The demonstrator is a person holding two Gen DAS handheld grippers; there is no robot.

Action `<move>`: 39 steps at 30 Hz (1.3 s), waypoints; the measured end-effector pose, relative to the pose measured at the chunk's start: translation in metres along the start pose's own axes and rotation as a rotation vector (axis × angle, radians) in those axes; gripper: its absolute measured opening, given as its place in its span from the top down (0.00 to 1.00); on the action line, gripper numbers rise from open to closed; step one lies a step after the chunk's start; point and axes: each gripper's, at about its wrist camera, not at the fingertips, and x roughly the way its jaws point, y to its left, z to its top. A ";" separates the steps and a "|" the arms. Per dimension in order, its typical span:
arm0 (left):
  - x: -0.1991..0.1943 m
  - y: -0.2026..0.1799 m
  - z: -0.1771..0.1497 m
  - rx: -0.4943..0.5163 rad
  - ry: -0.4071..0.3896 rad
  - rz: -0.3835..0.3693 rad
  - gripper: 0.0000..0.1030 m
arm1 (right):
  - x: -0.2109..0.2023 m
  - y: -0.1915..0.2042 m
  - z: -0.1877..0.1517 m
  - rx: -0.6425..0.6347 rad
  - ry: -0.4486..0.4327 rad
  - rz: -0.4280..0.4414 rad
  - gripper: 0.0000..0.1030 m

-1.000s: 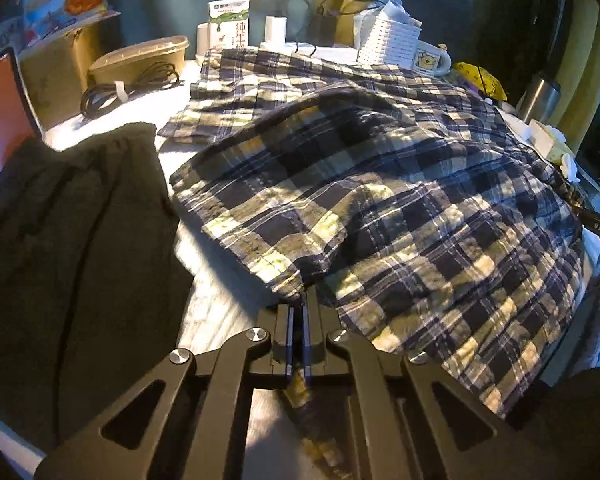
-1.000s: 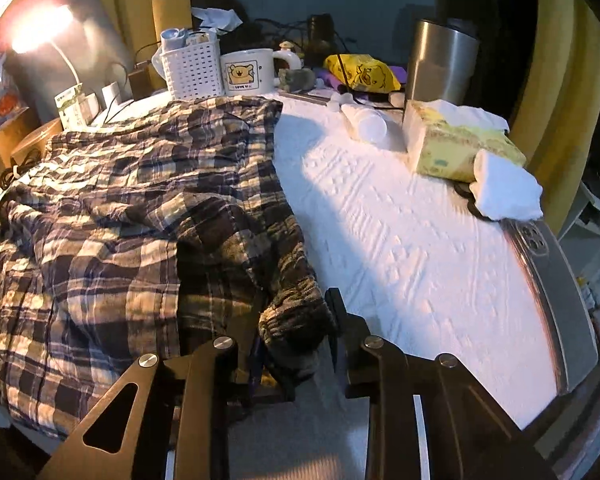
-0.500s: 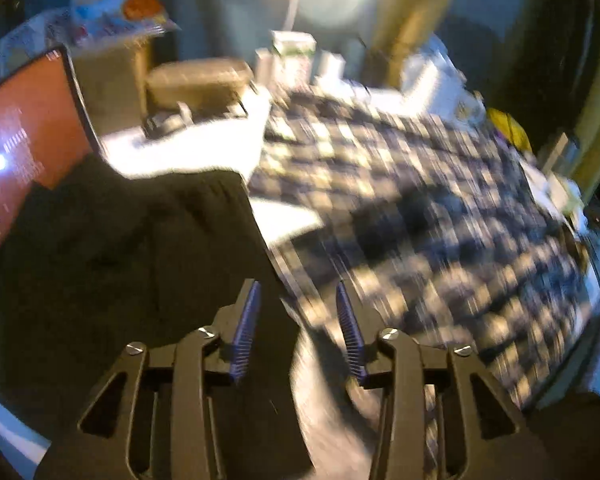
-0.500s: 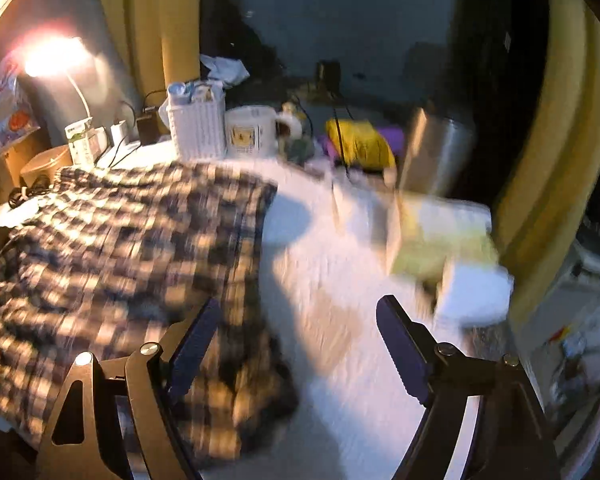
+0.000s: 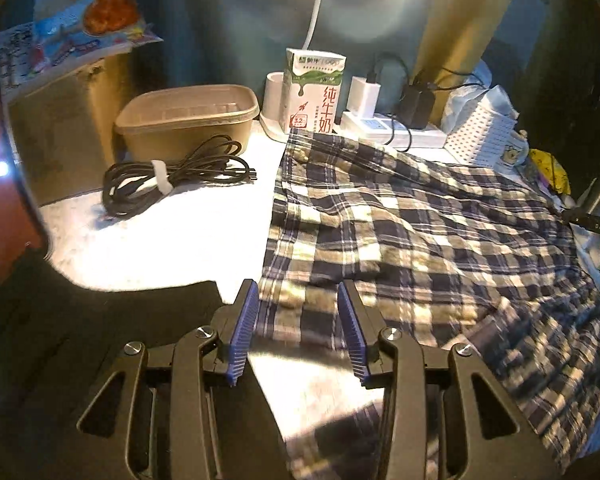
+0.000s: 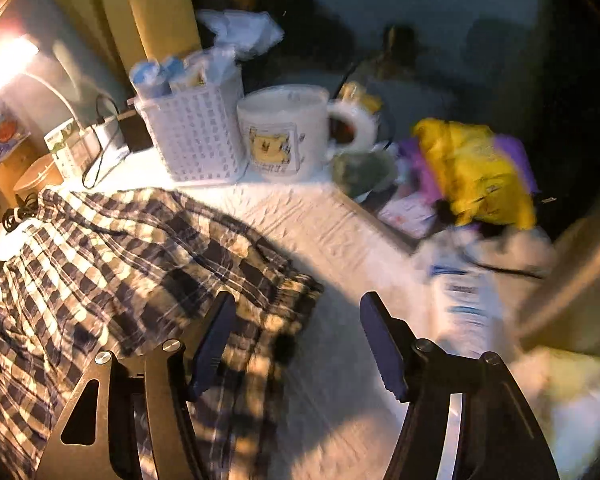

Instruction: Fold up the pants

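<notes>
My left gripper (image 5: 298, 328) is spread wide, empty, above the edge of the navy-and-cream plaid pants (image 5: 420, 240) lying across the white tabletop (image 5: 172, 240). My right gripper (image 6: 298, 344) gapes too, gripping nothing, by their far hem.

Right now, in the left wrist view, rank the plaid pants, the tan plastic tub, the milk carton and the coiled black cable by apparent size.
1. Plaid pants, by far the largest.
2. Tan plastic tub.
3. Coiled black cable, nearly matching the tub in spread; it lies nearer the camera, so this is unsure.
4. Milk carton.
</notes>
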 end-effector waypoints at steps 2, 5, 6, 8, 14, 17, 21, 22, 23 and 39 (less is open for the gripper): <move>0.009 0.000 0.003 0.007 0.014 0.001 0.56 | 0.020 0.001 0.000 -0.001 0.042 0.019 0.49; 0.020 0.001 0.004 0.012 0.042 -0.003 0.55 | 0.034 0.007 -0.002 -0.038 0.057 0.003 0.71; 0.024 0.001 0.004 0.014 0.055 0.000 0.55 | 0.034 0.009 -0.001 -0.053 0.060 -0.010 0.73; 0.030 0.001 0.003 0.014 0.073 -0.002 0.55 | 0.032 0.013 0.004 -0.070 0.036 -0.068 0.87; 0.033 -0.001 -0.001 0.031 0.086 0.010 0.56 | 0.036 0.008 0.026 -0.097 0.006 -0.181 0.88; 0.031 -0.003 -0.007 0.070 0.082 0.045 0.59 | 0.042 0.006 0.034 -0.100 0.011 -0.191 0.88; 0.021 0.003 -0.007 0.037 0.073 0.046 0.60 | 0.044 0.006 0.035 -0.098 0.045 -0.201 0.87; 0.016 0.004 -0.008 0.026 0.063 0.043 0.60 | 0.040 0.007 0.033 -0.093 0.049 -0.193 0.82; 0.011 0.005 -0.007 0.019 0.054 0.040 0.59 | 0.035 0.009 0.032 -0.091 0.046 -0.194 0.80; -0.046 -0.028 -0.052 0.070 -0.009 -0.051 0.59 | -0.105 0.049 -0.099 -0.067 -0.023 -0.129 0.34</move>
